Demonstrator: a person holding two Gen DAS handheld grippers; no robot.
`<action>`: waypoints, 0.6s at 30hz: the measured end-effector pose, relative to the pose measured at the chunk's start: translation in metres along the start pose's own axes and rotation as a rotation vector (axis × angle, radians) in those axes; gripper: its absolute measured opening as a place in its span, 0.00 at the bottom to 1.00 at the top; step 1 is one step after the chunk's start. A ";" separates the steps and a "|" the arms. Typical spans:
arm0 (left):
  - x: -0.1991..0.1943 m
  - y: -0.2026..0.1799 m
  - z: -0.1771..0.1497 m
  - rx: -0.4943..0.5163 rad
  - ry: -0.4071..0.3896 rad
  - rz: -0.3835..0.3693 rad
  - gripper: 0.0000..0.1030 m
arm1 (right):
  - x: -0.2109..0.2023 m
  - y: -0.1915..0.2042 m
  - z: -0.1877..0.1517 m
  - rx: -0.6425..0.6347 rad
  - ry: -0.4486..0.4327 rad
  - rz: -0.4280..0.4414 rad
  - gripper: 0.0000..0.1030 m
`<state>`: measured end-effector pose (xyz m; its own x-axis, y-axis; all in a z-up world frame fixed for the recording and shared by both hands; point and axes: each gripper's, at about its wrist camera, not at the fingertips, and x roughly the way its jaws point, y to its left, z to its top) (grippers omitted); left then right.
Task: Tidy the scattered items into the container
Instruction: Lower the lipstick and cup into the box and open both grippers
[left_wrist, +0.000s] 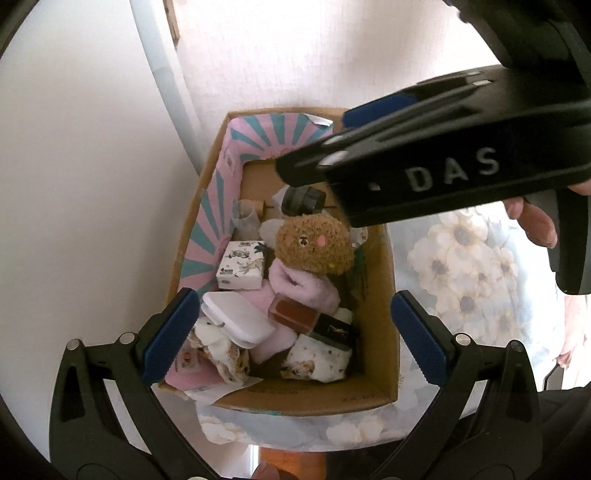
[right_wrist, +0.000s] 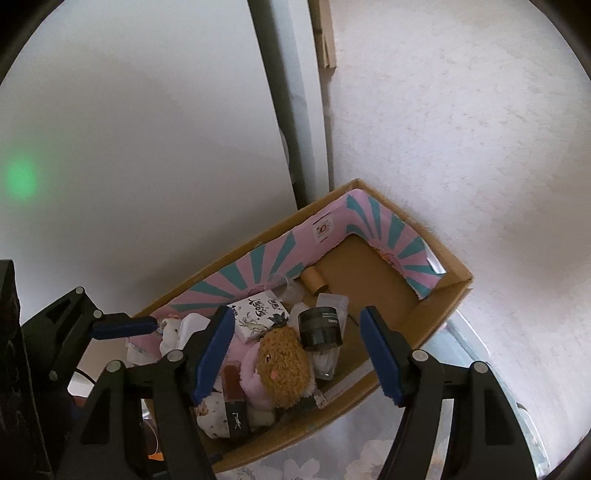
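Both the left gripper (left_wrist: 288, 336) and right gripper (right_wrist: 297, 354) hover fingers spread and empty over the cardboard box (left_wrist: 380, 354), the plush toy (left_wrist: 314, 245) apparently just dropped near its twelve o'clock end.

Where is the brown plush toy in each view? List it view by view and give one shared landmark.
Left wrist view: brown plush toy at picture centre, atop the pile in the cardboard box.
Right wrist view: brown plush toy low centre, between the right gripper's fingers.
Shared landmark: the black jar beside it.
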<state>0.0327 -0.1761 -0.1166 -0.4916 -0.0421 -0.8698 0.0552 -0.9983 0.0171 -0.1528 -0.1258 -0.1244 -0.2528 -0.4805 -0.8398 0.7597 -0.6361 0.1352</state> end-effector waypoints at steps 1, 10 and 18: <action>-0.003 0.001 0.000 -0.003 -0.003 0.001 1.00 | -0.004 -0.001 -0.001 0.003 -0.006 -0.005 0.64; -0.018 -0.004 0.015 -0.013 -0.042 0.022 1.00 | -0.045 -0.005 -0.014 0.014 -0.046 -0.045 0.64; -0.034 -0.024 0.031 0.012 -0.084 0.038 1.00 | -0.079 -0.035 -0.041 0.133 -0.031 -0.114 0.64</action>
<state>0.0213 -0.1518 -0.0726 -0.5607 -0.0832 -0.8238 0.0651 -0.9963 0.0562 -0.1349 -0.0408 -0.0846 -0.3530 -0.4178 -0.8372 0.6392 -0.7611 0.1103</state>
